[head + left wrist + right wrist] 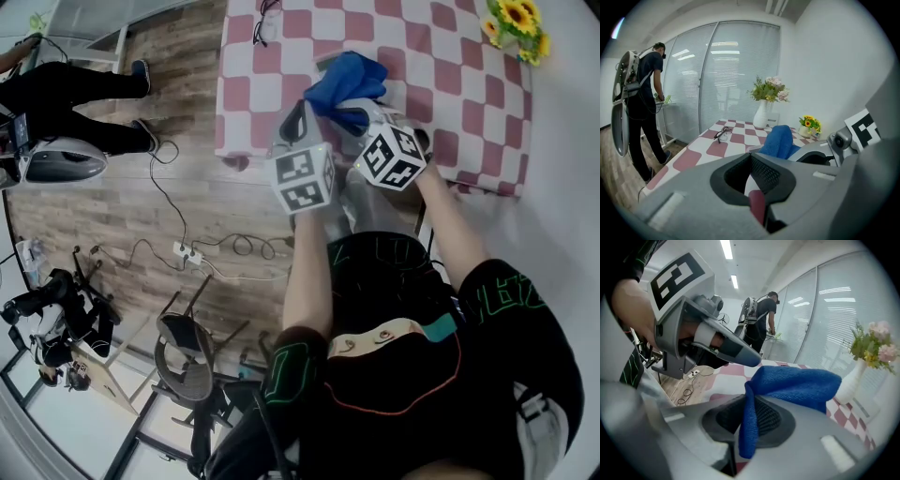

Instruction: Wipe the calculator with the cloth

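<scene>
A blue cloth hangs bunched over the near edge of the pink-and-white checked table. My right gripper is shut on it. In the right gripper view a fold of the cloth is pinched between the jaws of that gripper. My left gripper is just left of the cloth, shut with nothing in it; in its own view the left gripper shows the tabletop through its pads, with the cloth ahead. I cannot make out the calculator in any view.
Eyeglasses lie on the table's left side. A white vase of flowers and a small sunflower pot stand at the far edge. A person with a backpack stands left of the table. Cables and a chair are on the floor.
</scene>
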